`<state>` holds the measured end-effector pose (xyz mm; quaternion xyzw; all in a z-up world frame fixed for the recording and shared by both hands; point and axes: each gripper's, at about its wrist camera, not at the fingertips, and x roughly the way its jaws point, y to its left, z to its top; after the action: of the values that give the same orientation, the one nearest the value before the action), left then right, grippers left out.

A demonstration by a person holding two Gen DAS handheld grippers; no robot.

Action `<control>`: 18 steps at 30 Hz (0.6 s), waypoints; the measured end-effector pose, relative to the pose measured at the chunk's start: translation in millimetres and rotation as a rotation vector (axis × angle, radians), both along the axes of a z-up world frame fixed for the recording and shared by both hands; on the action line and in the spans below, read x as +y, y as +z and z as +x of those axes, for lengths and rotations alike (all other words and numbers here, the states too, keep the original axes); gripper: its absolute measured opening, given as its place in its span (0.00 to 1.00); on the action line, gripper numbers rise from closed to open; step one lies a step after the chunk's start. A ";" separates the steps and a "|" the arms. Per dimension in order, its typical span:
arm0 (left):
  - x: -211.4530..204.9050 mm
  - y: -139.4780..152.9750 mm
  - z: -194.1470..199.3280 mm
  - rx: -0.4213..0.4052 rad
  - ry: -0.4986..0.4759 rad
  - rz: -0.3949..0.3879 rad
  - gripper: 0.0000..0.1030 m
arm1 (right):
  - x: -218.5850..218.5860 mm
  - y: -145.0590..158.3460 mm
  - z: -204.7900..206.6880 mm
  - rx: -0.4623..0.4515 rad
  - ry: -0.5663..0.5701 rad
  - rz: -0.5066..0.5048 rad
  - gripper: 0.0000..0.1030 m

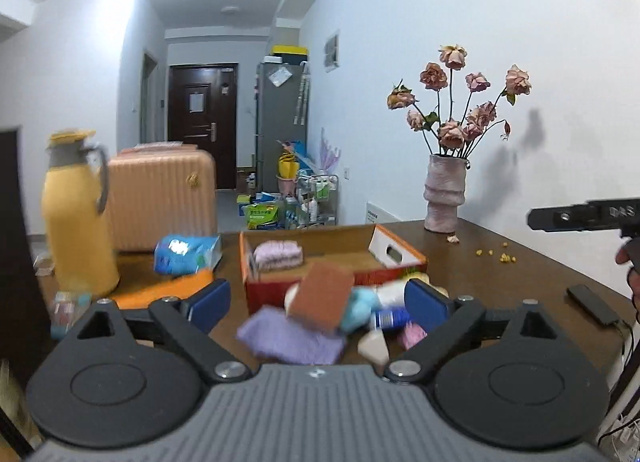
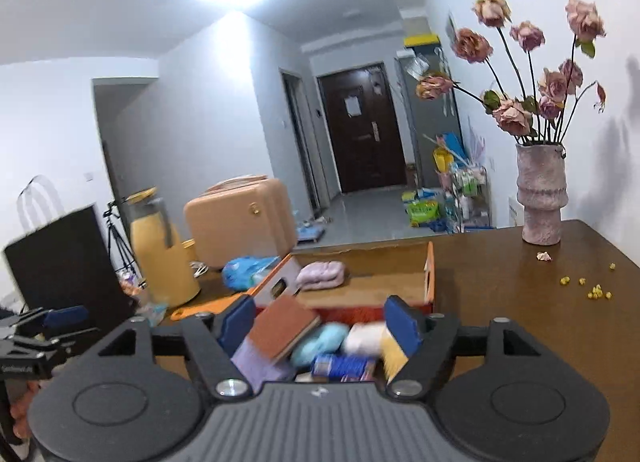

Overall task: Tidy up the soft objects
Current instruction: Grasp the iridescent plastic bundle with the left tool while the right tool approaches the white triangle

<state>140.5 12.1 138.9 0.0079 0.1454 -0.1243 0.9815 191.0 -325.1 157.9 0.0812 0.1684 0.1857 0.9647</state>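
An open orange cardboard box (image 1: pixel 256 262) (image 2: pixel 430 274) stands on the brown table and holds a folded pink cloth (image 1: pixel 278 254) (image 2: pixel 320 276). In front of it lies a pile of soft things: a brown sponge (image 1: pixel 320 294) (image 2: pixel 282 328), a purple cloth (image 1: pixel 292 338) (image 2: pixel 256 362), a light blue soft item (image 1: pixel 358 308) (image 2: pixel 318 342), a white roll (image 2: pixel 366 338) and a blue-labelled pack (image 2: pixel 344 368). My left gripper (image 1: pixel 316 304) is open above the pile. My right gripper (image 2: pixel 318 322) is open above the pile too. Neither holds anything.
A yellow thermos jug (image 1: pixel 76 213) (image 2: pixel 160 250) and a blue tissue pack (image 1: pixel 188 254) stand left of the box. A vase of dried roses (image 1: pixel 444 193) (image 2: pixel 540 197) stands at the far right. A black phone (image 1: pixel 592 304) lies at the right edge.
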 end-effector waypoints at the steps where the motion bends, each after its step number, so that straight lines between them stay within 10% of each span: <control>1: 3.5 -9.6 -13.4 0.005 0.008 -0.009 0.93 | 4.2 -8.3 -14.9 -0.011 0.002 -0.009 0.75; 9: 19.2 -67.3 -80.6 0.072 0.055 -0.047 0.96 | 24.6 -71.4 -116.9 -0.048 -0.063 0.068 0.84; 18: 19.7 -78.8 -72.6 0.097 0.064 -0.041 0.96 | 49.3 -90.7 -105.9 0.003 -0.035 -0.014 0.82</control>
<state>67.9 31.8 60.1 -0.0229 0.1903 -0.0961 0.9767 85.1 -275.8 67.2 0.0774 0.1696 0.1676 0.9681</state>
